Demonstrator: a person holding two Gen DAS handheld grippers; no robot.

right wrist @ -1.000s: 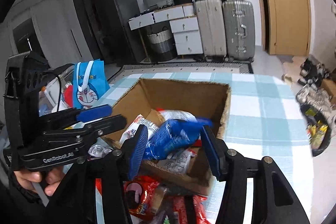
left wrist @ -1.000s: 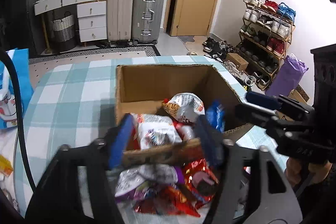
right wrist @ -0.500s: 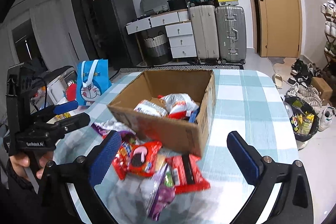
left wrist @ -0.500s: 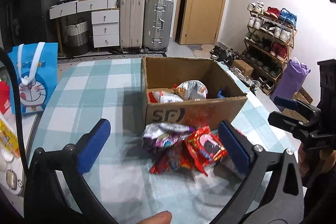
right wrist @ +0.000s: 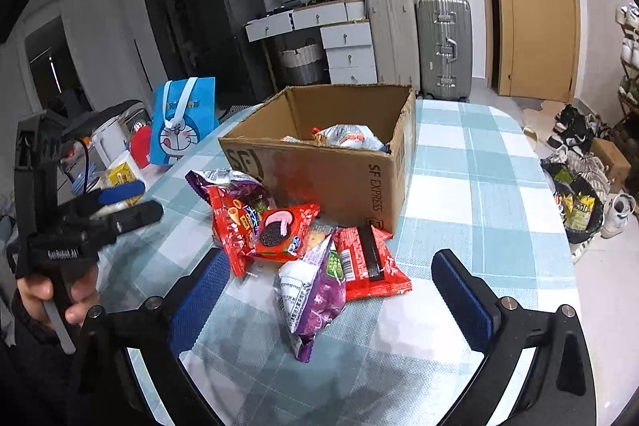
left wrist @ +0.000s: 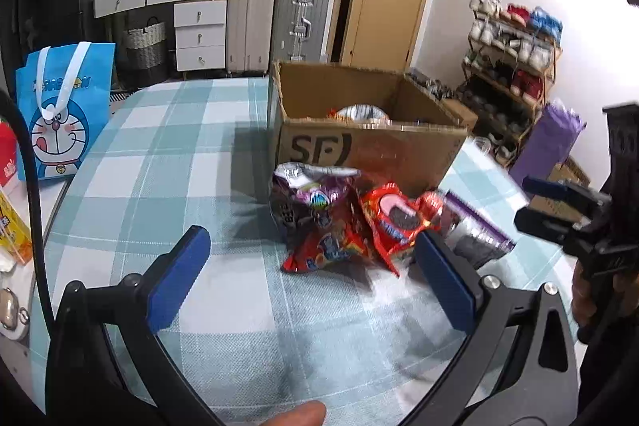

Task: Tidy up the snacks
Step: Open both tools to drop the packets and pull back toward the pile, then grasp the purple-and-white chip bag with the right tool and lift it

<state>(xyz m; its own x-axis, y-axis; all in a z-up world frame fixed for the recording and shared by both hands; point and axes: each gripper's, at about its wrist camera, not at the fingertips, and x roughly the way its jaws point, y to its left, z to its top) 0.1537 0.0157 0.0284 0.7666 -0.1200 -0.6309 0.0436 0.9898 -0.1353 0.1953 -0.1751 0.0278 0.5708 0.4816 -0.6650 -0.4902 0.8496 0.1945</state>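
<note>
A heap of snack packets (right wrist: 303, 246) is piled against the near wall of the cardboard box (right wrist: 339, 178); the purple packet (right wrist: 315, 298) is laid lengthwise away from it. A few packets (right wrist: 347, 136) are held inside the box. Both the left gripper (left wrist: 311, 278) and the right gripper (right wrist: 331, 294) are spread wide, empty, short of the heap.

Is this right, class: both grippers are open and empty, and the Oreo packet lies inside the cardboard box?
Not quite. The Oreo packet lies on the table in front of the cardboard box, as the right wrist view shows. The left gripper and right gripper are indeed open and empty.
</note>
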